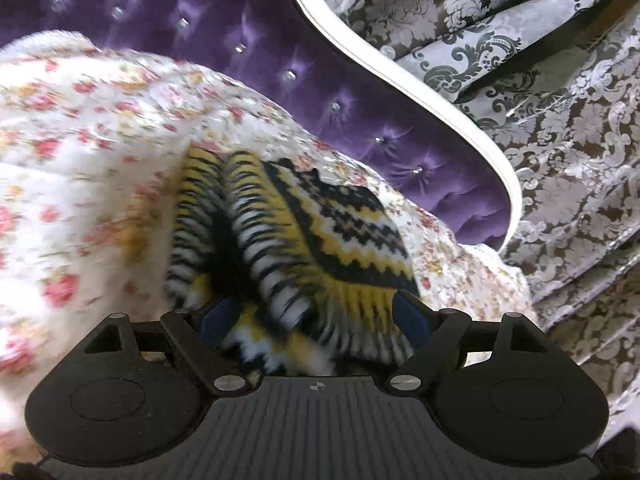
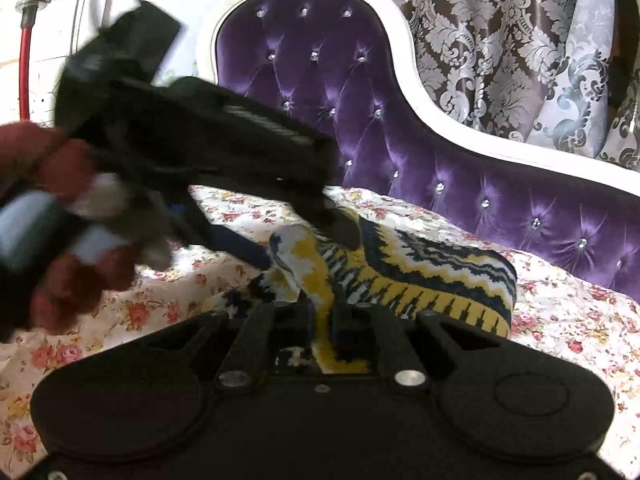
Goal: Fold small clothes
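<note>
A small knit garment with yellow, black and white zigzag bands lies bunched on a floral sheet. In the left wrist view my left gripper stands wide around one end of it, and the blue pads flank the folds without clearly squeezing them. The right wrist view shows the same garment stretched to the right. My right gripper is shut on its near edge, with a strip of cloth pinched between the fingers. The left gripper comes in from the left over the far end, held by a blurred hand.
The sheet covers the seat of a purple tufted sofa with a white curved frame. Brown and silver damask curtains hang behind it. A red hose runs down a white wall at the far left.
</note>
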`<state>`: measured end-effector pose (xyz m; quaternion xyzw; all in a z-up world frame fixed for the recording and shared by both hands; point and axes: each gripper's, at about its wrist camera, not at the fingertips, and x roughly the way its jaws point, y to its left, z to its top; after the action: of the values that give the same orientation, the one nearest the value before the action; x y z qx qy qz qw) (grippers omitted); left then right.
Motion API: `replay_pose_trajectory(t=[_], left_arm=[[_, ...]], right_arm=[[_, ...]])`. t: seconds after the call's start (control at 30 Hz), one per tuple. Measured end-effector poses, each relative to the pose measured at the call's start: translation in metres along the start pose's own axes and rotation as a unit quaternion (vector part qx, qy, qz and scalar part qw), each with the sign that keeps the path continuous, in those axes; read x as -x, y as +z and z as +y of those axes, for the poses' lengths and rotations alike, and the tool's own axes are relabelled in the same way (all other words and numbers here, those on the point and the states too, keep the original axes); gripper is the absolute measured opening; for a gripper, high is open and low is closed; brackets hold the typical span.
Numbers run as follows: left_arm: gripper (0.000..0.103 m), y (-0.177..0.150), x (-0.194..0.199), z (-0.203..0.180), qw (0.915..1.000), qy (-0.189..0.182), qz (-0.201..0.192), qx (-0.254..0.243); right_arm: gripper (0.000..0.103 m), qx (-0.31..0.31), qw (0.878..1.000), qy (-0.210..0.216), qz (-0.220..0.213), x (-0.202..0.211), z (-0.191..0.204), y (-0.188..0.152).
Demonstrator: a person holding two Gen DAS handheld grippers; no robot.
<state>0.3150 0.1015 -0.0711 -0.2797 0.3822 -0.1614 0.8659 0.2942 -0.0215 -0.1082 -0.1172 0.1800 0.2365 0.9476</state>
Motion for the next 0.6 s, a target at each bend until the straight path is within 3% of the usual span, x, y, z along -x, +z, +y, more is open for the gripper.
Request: replay_pose_trajectory(t=[0.17,0.27,0.47,0.6], left_arm=[[0.080,0.014,-0.034,0.006,0.9994,0.009,0.033,0.006],[0.022,0.016,-0.043,0.006,0.9983,0.044,0.034,-0.020],[0.021,0.032,-0.011,0.000,0.9970,0.029,-0.016,-0.069],[0.023,0.036,-0.012,0.028,0.9962,0.070,-0.019,-0.050]], right_arm=[[0.014,0.005,1.000,0.004,0.011,-0.006,0.006,-0.008],[0.014,0.005,1.000,0.002,0.017,-0.009,0.009,-0.012],[0.015,0.014,1.000,0.003,-0.008,-0.009,0.022,0.005],[0.016,0.023,0.999,0.027,0.024,-0.040,0.038,0.007]])
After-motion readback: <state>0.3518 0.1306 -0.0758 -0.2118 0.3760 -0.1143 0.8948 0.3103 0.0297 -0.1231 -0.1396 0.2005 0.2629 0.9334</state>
